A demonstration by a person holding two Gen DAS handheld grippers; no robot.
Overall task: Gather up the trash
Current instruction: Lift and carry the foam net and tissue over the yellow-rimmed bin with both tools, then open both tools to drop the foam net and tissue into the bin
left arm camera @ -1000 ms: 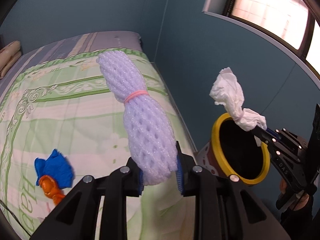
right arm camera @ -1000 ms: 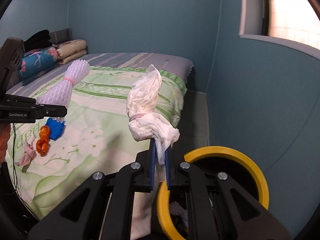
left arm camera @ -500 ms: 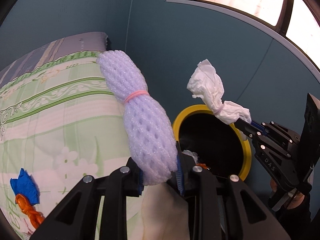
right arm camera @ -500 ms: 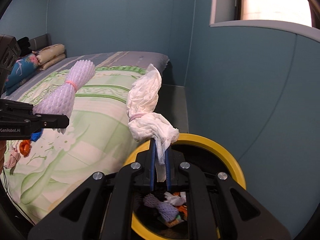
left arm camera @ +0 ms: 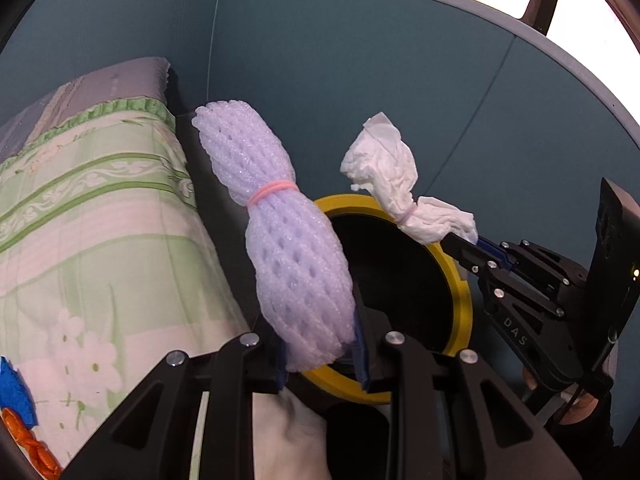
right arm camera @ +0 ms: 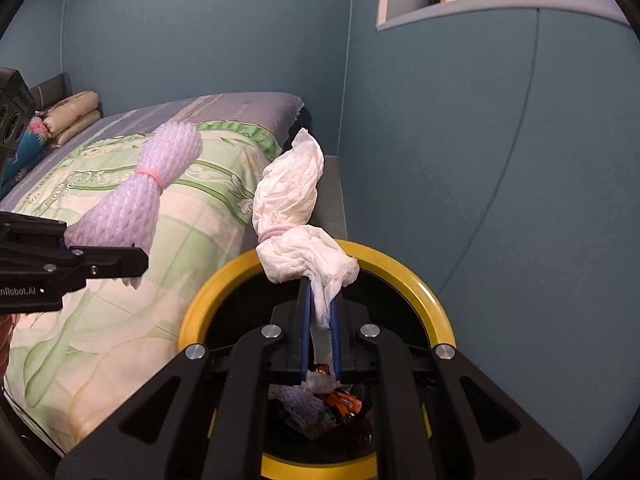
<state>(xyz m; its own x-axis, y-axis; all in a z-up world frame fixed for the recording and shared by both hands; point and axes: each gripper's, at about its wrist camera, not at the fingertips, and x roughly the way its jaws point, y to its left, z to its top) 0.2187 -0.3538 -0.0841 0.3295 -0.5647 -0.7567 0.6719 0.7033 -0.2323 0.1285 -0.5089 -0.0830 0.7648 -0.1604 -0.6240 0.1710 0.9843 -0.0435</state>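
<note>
- Teal walls close in a bedroom corner, where a bed with a green floral cover runs along the left and a yellow-rimmed bin stands on the floor at its near right corner.
- The left gripper pinches the lower end of a purple foam net bundle, tied at its waist with a pink band; it hangs beside the bin's left rim rather than squarely over the opening.
- The right gripper has its jaws pressed tight on the tail of a white tissue wad, which stands above the bin's mouth.
- Other trash already lies in the bin, and blue and orange scraps remain on the bed.
- Risk, as a judgement: letting the foam go from here could bounce it off the rim onto the floor or bed, since it is light and long.
- The tissue's tail may cling between the pads on release.
</note>
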